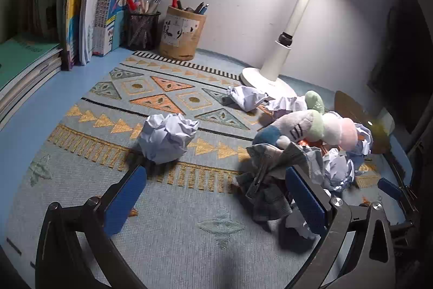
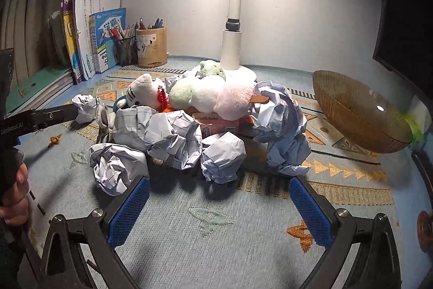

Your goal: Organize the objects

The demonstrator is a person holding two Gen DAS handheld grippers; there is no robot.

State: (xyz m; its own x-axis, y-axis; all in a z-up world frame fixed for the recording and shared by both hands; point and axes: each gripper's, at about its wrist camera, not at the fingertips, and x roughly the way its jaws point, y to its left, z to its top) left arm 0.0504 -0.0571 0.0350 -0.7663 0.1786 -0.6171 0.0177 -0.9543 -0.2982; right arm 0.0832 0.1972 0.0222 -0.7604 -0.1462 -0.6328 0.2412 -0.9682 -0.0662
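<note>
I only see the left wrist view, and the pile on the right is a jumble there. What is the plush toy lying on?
Observer: The plush toy lies across an orange box, with crumpled paper balls packed in front.
Operator: Is the right gripper busy?
Observer: No. The right gripper is open, with nothing between its fingers.
Operator: And the brown bowl?
Observer: The bowl stands tilted to the right of the pile, apparently clear of the paper.

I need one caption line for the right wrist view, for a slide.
Open tongs hover above a patterned mat, facing crumpled paper balls, a plush toy and a desk lamp.
</note>
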